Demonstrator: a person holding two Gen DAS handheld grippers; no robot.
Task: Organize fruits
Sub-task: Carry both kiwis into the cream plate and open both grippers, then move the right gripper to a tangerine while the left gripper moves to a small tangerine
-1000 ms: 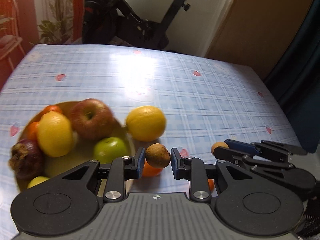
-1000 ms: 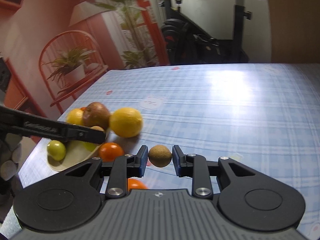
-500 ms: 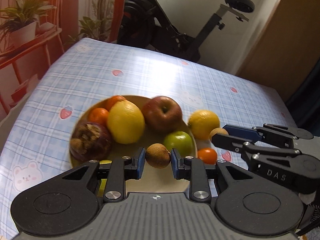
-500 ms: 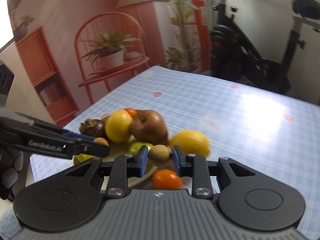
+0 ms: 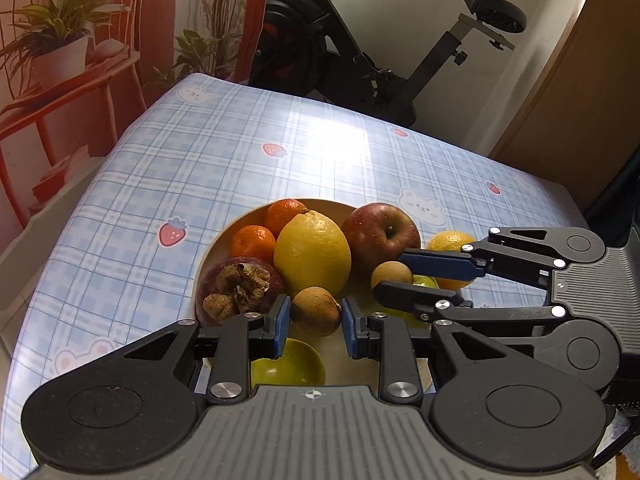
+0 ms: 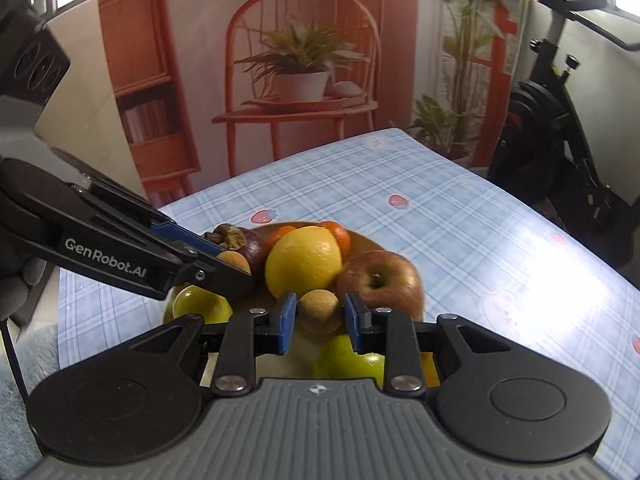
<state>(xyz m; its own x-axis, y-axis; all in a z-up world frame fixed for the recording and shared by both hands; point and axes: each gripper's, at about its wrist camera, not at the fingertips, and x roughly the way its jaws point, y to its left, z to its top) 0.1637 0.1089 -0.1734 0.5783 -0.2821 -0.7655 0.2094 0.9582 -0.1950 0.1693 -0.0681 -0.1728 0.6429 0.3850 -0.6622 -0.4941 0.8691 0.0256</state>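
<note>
Checked blue cloth with strawberries and bears covers the table (image 5: 192, 168), with an exercise bike (image 5: 360, 48) and a red plant stand (image 6: 296, 96) behind it. At the near edge of the left wrist view, the left gripper (image 5: 312, 320) is clamped on a small brown fruit (image 5: 316, 311), its blue pads pressing both sides, held above the near part of the plate (image 5: 224, 236). Just below it lies a green fruit (image 5: 288, 364). To its left sits a dark mangosteen (image 5: 236, 288), behind it a big lemon (image 5: 312, 252), two tangerines (image 5: 254, 242) and a red apple (image 5: 382, 232). From the right, the right gripper (image 5: 394, 280) reaches over the plate, closed on a paler round fruit (image 5: 390, 275); a green apple (image 5: 424, 281) shows just behind its fingers, and a yellow citrus (image 5: 450, 240) lies beyond the plate's rim on the cloth. In the right wrist view, that gripper (image 6: 320, 312) squeezes its tan fruit (image 6: 320, 310) in front of the lemon (image 6: 304, 260) and apple (image 6: 380, 280), above the green apple (image 6: 348, 360). The left gripper (image 6: 236, 264) comes in from the left, holding its fruit (image 6: 236, 258) beside the mangosteen (image 6: 236, 240).
</note>
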